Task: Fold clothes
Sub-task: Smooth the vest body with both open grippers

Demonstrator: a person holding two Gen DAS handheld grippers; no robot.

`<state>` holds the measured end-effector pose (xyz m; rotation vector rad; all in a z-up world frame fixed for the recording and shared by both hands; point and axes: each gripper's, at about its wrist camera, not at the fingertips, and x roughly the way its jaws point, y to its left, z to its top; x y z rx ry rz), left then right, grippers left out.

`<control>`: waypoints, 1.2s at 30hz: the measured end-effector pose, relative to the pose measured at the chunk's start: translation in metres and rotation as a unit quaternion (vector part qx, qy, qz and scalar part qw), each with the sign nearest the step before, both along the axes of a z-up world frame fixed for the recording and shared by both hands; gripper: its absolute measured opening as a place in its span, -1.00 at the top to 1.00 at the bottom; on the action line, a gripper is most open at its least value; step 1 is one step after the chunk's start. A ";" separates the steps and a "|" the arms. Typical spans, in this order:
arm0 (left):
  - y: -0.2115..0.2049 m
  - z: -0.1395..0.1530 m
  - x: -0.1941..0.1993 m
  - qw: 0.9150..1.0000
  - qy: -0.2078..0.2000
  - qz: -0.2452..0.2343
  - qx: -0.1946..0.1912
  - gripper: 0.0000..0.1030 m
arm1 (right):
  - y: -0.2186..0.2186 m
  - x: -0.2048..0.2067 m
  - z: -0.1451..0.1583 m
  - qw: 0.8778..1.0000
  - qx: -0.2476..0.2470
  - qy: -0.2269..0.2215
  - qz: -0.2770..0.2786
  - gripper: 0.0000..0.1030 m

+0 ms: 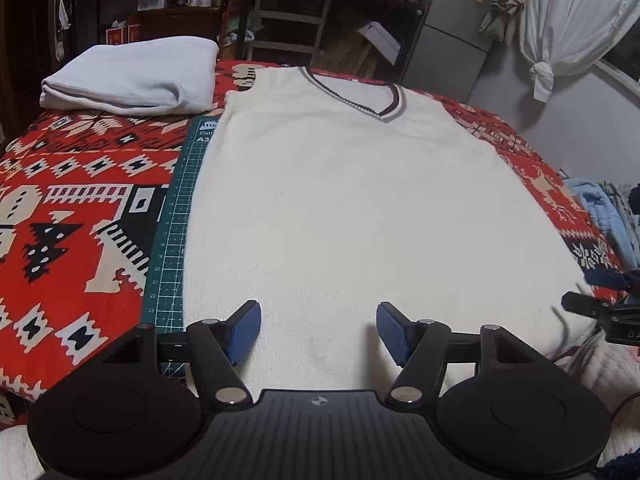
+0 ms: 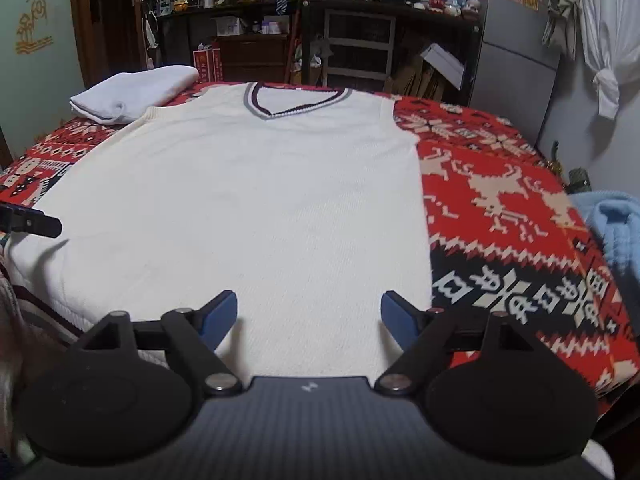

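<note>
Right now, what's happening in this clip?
A person holds two handheld grippers over a cream sleeveless V-neck vest spread flat, front up, on a red patterned blanket. The left gripper and right gripper are both open near the vest's bottom hem, holding nothing. The vest shows no fold yet. A green cutting mat peeks out beneath its left edge. One folded white garment already sits at the far left corner, and light blue clothes lie off to the right.

Both hand-held grippers (image 1: 319,332) (image 2: 309,318) wide apart
</note>
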<state>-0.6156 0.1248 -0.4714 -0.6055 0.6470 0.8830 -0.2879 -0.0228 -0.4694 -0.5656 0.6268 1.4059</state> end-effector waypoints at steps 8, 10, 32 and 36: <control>0.014 0.010 -0.013 0.998 -0.045 0.034 0.003 -0.30 | 0.002 0.008 -0.001 1.000 0.008 0.016 -0.008 -0.68; 0.028 0.014 -0.013 0.998 -0.055 0.039 0.007 -0.20 | 0.008 0.011 0.002 1.000 0.014 0.018 -0.007 -0.67; 0.221 -0.011 -0.008 0.986 -0.134 0.090 -0.047 0.90 | 0.123 0.052 -0.003 0.997 0.013 0.068 -0.036 -0.49; 0.228 -0.014 -0.011 0.982 -0.156 0.095 -0.051 0.91 | 0.137 0.063 -0.008 0.996 0.015 0.063 -0.055 -0.45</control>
